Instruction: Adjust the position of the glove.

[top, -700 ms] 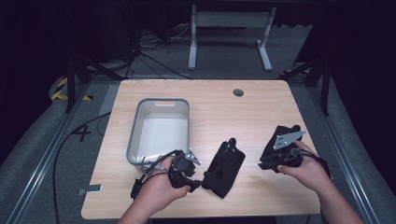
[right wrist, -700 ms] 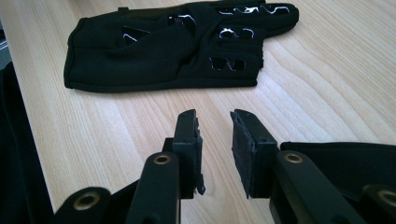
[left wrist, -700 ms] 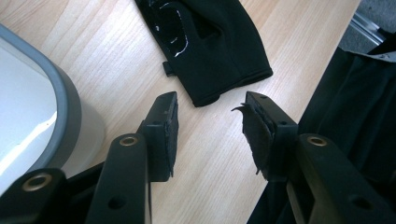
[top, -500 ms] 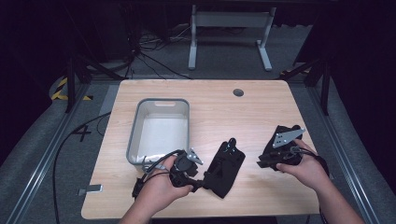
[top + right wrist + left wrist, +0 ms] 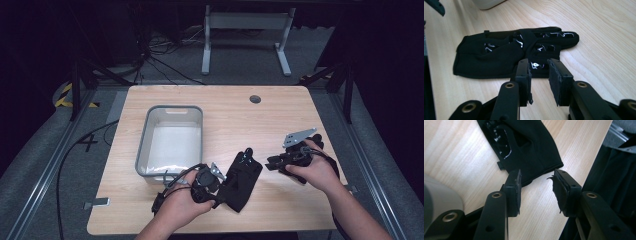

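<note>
A black glove [image 5: 241, 179] with white printed marks lies flat on the wooden table [image 5: 240, 115], near the front edge. My left gripper [image 5: 220, 192] is at the glove's left side, low on the table. In the left gripper view its jaws stand open [image 5: 536, 191], with the glove's cuff [image 5: 524, 152] just beyond the tips and nothing between them. My right gripper [image 5: 271, 164] is to the right of the glove, a short gap away. In the right gripper view it is open [image 5: 539, 73] and points at the glove's fingers [image 5: 511, 52].
A grey plastic bin [image 5: 145, 145] stands on the left half of the table, close behind my left hand. A round cable hole [image 5: 255, 99] is near the far edge. A white stand's legs [image 5: 245, 40] are on the floor beyond the table.
My left gripper has slid a little to the right, up against the glove. The right gripper has drifted left toward the glove. The glove lies as before.
</note>
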